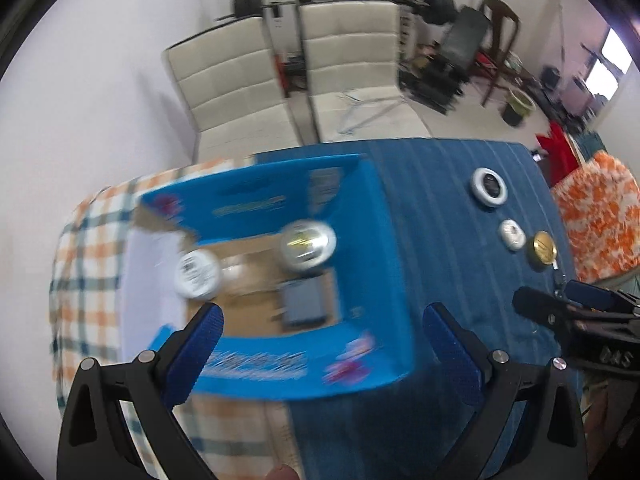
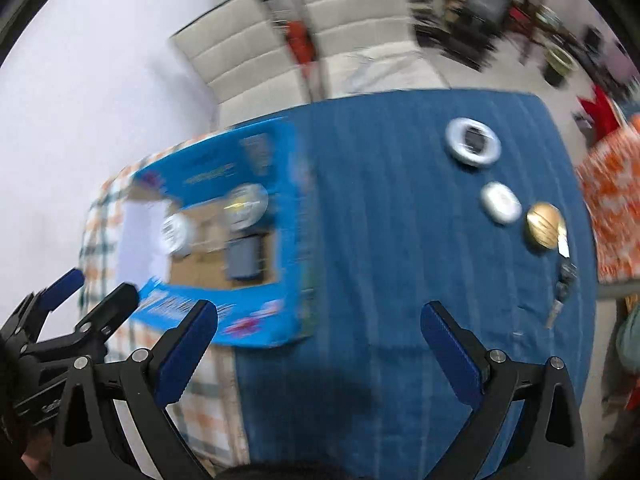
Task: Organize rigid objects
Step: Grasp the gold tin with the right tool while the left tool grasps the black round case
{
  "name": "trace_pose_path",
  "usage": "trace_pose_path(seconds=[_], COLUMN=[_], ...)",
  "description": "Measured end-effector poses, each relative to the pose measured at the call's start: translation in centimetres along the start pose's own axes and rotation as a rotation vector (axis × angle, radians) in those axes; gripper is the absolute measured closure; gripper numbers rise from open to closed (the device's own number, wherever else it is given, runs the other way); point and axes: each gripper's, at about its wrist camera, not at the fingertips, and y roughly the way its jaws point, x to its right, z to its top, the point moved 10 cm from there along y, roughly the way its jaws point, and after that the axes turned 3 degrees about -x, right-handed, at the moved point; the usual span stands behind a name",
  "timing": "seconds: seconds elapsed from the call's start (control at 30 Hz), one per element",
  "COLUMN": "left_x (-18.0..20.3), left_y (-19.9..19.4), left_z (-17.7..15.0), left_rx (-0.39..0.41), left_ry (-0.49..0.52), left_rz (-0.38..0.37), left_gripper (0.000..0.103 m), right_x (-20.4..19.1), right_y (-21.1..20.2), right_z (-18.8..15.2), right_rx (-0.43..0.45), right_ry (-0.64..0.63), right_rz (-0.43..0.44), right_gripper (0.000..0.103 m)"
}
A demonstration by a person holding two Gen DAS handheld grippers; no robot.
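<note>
An open blue cardboard box (image 1: 368, 248) (image 2: 292, 248) lies on the table's left half. Inside are a silver round tin (image 1: 308, 245) (image 2: 246, 205), a white round tin (image 1: 198, 274) (image 2: 176, 232) and a small grey box (image 1: 303, 300) (image 2: 244, 260). On the blue cloth to the right lie a white ring with a dark centre (image 1: 489, 188) (image 2: 473, 142), a small white disc (image 1: 512, 234) (image 2: 501, 202), a gold round tin (image 1: 542, 249) (image 2: 545, 226) and keys (image 2: 562, 292). My left gripper (image 1: 322, 316) is open above the box's near side. My right gripper (image 2: 318, 316) is open and empty over the cloth.
A checked cloth (image 1: 88, 264) covers the table's left end, a blue cloth (image 1: 452, 216) the rest. Two cream chairs (image 1: 288, 80) stand behind the table. An orange patterned cloth (image 1: 600, 216) is at the right. The other gripper shows at each view's edge (image 1: 580, 316) (image 2: 60, 320).
</note>
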Motion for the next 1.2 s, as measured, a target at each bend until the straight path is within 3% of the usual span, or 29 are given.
trace_pose_path(seconds=[0.3,0.47,0.63,0.7,0.77,1.1,1.17,1.2], left_x=[13.2,17.9,21.3,22.3,23.1,27.2,27.4,27.4], left_y=[7.2,12.5,16.1,17.6,18.6,24.4,25.0,25.2], left_z=[7.4,10.0,11.8,12.5,12.8,13.8,13.8,13.6], left_rx=[-0.035,-0.097,-0.145,-0.172,-0.192,-0.322,-0.328,-0.336], left_ry=[0.161,0.226,0.274,0.287,0.287,0.321,0.321,0.316], left_rz=[0.071,0.093,0.113,0.128,0.116,0.019,0.000,-0.028], left_gripper=[0.001,0.001,0.001,0.001,0.001,0.001,0.011,0.028], right_x=[22.9,30.0,32.3,32.7,33.0,33.5,33.5,33.5], right_y=[4.1,8.0,12.0,13.5,13.6,13.9,13.9,13.9], right_z=[2.9,3.9,4.4,4.2,4.3,4.1,4.1,4.1], right_rx=[0.002,-0.045,-0.112,-0.143,-0.127,-0.140,-0.149,-0.153], right_ry=[0.399,0.499,0.485,0.491,0.495,0.523,0.522,0.520], right_rz=[-0.163,-0.153,-0.158,-0.145,-0.147,-0.137,-0.140,-0.142], right_gripper=[0.000,0.000,0.009,0.026,0.031,0.032,0.032,0.032])
